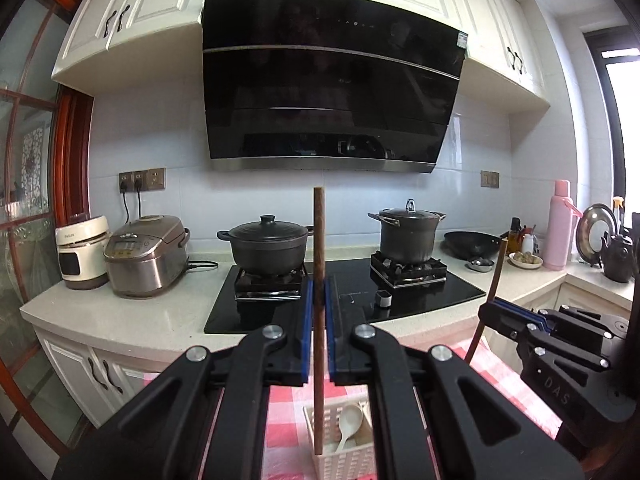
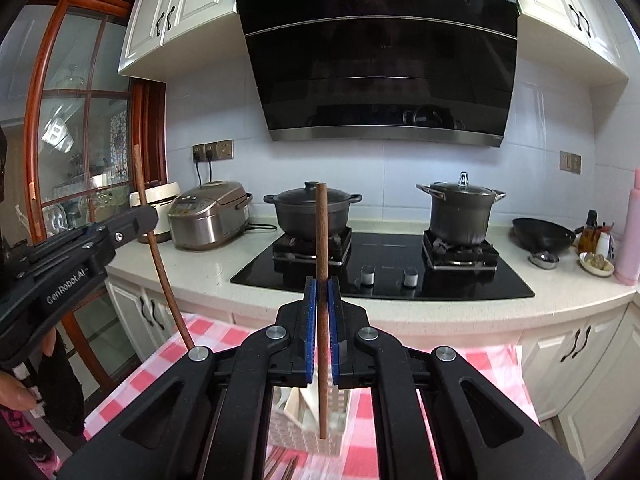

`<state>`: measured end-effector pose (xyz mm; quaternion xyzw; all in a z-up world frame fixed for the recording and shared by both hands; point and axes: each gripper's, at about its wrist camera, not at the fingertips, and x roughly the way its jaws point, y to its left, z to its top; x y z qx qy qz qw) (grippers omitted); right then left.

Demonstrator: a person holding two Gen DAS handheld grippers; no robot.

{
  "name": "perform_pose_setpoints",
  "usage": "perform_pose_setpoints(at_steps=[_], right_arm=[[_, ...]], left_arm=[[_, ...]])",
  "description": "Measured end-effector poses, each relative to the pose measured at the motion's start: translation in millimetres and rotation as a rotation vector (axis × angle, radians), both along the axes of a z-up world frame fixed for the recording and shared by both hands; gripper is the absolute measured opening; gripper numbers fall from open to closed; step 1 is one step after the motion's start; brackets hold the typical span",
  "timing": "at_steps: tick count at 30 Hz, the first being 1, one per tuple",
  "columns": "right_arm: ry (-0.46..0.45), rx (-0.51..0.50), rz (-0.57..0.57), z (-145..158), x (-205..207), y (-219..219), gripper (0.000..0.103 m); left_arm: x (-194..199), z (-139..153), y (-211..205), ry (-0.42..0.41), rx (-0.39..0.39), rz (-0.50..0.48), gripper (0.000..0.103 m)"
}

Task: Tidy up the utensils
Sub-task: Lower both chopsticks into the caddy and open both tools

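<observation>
While upright, slim round wooden chopstick [image 1: 319,280], pinched by left claw [image 1: 319,292], blue ribbed pads [image 1: 307,320].

Left gripper [image 1: 319,296] clamped on upright wooden chopstick [image 1: 319,264]; white basket [image 1: 348,456] with white spoon [image 1: 349,420] below on pink checked cloth [image 1: 288,412]; right gripper [image 1: 490,312] at right grips second chopstick [image 1: 498,268].

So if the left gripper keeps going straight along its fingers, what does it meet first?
Probably the black casserole pot on the near-left burner; depth is hard to judge. The left gripper, shut on an upright wooden chopstick, aims slightly right of it.
</observation>
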<state>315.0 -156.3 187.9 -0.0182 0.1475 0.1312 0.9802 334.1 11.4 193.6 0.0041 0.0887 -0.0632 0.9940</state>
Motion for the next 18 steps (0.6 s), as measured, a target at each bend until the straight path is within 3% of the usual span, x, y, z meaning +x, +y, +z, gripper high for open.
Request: perform_pose_setpoints(at_steps=[9, 18], right_arm=[[0.100, 0.023, 0.026, -36, 46, 7, 0.006], [0.209, -0.023, 0.018, -78, 73, 18, 0.006]], left_arm=[[57, -37, -5, 0.130, -0.025, -0.013, 0.006], [81, -91, 1, 0.268, -0.016, -0.001, 0.006]])
